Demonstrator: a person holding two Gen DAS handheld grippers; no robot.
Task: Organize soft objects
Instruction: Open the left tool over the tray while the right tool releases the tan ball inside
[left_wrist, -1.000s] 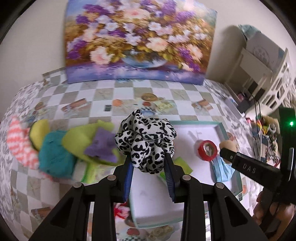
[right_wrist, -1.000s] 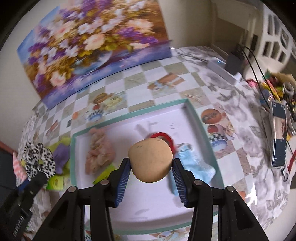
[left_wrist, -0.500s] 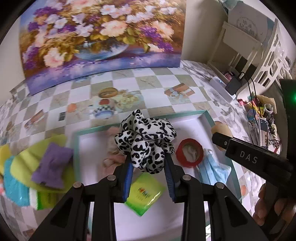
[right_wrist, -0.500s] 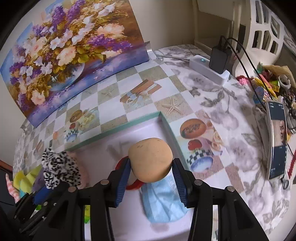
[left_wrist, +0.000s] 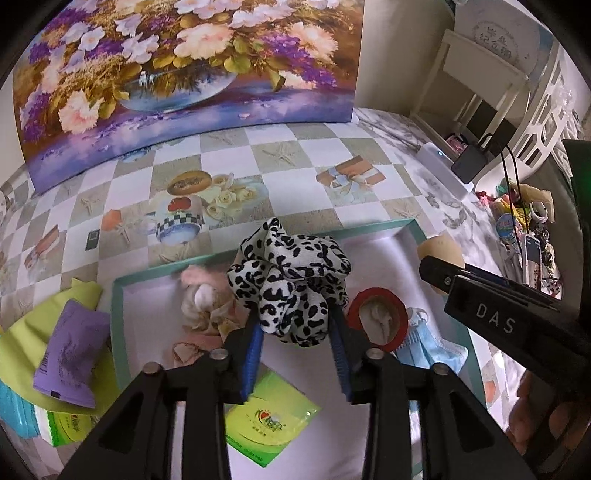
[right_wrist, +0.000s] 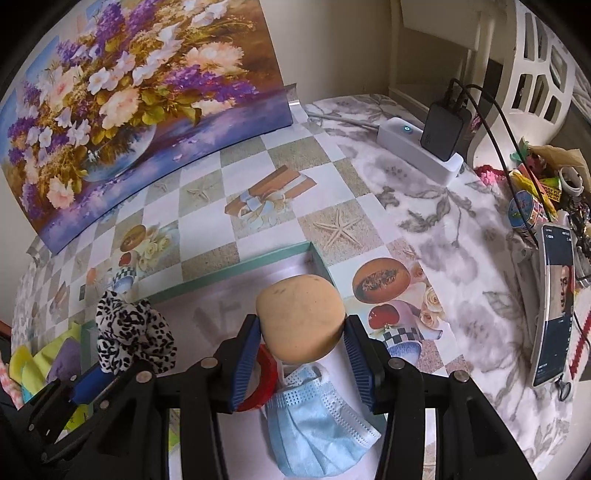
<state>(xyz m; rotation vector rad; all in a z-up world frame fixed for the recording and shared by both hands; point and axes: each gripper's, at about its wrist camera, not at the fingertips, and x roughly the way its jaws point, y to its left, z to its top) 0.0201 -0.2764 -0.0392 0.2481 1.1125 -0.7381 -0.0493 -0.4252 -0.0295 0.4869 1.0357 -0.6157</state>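
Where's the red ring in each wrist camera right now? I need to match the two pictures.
Left wrist: red ring lies in the tray, right of centre, beside the scrunchie.
Right wrist: lower centre, partly hidden behind the right gripper's left finger.
Shared landmark: blue face mask against it.

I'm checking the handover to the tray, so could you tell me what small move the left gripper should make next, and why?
Probably finish opening the left gripper. Its jaws have just been opening, and the leopard-print scrunchie between them already hangs over the teal-rimmed tray, beside the pink fluffy item and red ring, so it should drop inside.
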